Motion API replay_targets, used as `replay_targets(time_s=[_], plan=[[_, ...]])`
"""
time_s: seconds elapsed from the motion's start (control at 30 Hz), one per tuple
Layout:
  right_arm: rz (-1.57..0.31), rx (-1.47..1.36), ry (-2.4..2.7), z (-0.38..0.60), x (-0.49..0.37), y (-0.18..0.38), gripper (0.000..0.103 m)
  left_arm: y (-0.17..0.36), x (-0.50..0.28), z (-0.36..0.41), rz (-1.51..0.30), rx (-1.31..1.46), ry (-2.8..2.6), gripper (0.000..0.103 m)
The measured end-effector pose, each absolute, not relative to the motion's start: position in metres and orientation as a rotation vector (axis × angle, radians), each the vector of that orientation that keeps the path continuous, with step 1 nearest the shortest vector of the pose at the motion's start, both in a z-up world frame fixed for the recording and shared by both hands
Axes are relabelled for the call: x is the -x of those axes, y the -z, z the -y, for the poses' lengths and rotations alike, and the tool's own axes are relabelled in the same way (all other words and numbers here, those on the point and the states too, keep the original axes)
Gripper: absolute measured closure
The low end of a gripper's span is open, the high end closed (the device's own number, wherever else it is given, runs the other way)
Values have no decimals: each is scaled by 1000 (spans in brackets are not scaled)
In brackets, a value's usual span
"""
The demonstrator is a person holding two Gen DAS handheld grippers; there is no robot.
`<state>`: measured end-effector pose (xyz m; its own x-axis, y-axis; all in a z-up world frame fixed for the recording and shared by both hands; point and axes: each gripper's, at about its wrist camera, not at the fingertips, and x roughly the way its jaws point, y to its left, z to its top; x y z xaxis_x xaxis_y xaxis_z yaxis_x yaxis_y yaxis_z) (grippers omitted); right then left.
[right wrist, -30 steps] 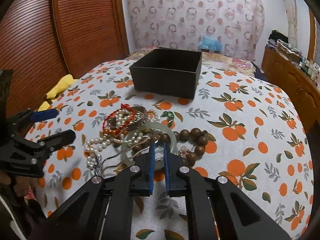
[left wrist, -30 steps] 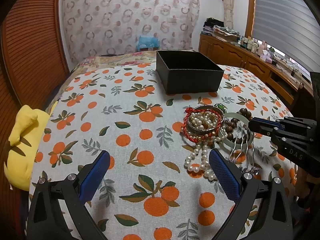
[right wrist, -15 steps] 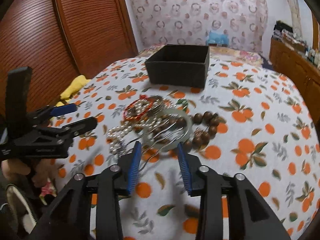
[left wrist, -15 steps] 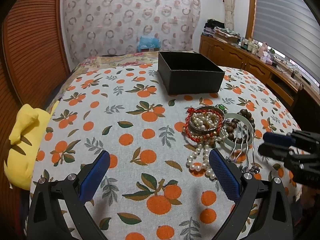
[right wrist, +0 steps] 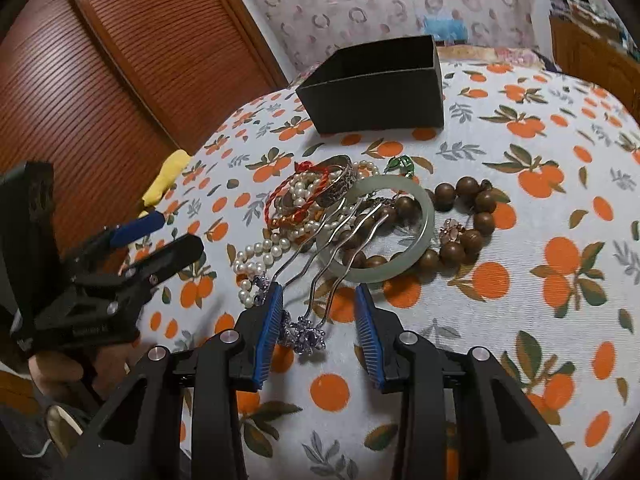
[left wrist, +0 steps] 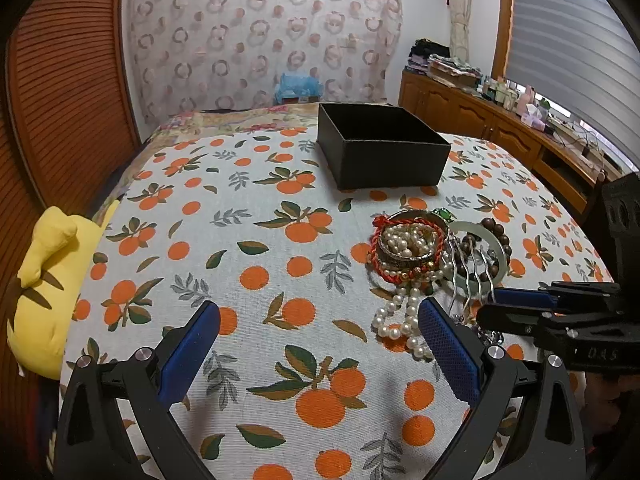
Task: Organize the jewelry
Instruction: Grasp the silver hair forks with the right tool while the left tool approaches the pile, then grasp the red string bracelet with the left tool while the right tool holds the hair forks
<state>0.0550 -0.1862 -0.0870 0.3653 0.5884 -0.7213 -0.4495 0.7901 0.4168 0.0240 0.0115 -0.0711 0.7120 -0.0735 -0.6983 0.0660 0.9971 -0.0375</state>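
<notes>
A pile of jewelry lies on the orange-print cloth: a pearl necklace (left wrist: 404, 312), a red cord bracelet (left wrist: 378, 248), a metal bangle (right wrist: 344, 184), a pale green jade bangle (right wrist: 400, 236), brown wooden beads (right wrist: 468, 216) and a silver hair comb with a purple beaded end (right wrist: 304, 332). An open black box (left wrist: 380, 152) stands behind the pile. My left gripper (left wrist: 320, 344) is open and empty, left of the pile. My right gripper (right wrist: 318, 320) is open, its blue pads either side of the comb's purple end; it also shows in the left wrist view (left wrist: 516, 306).
The cloth-covered table (left wrist: 240, 240) rounds off at its edges. A yellow plush cushion (left wrist: 44, 280) lies at the left edge. A wooden slatted door is at the left. A wooden sideboard (left wrist: 500, 128) with clutter runs along the right wall.
My right gripper has opened from nearly shut and moved down and forward to straddle the comb's purple end. The left gripper has barely moved.
</notes>
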Motion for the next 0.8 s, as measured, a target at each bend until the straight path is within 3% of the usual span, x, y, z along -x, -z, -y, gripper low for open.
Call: replay_targets(time_s=[0.03,0.27,0.33,0.8], plan=[[-990,-160,-670,185,-56,86,75,72,-25,-12,-776,11,77,8],[-951,-118,-662,182,-58,78,80,73,-28,-11,-781,12,75,7],[-927,-106,-658,183,-56,71,88,73,-28,-11,-780,12,75,7],[-819,-38,-642,193,-53,46,92,74,-41,-5,-795,-5,112,8]])
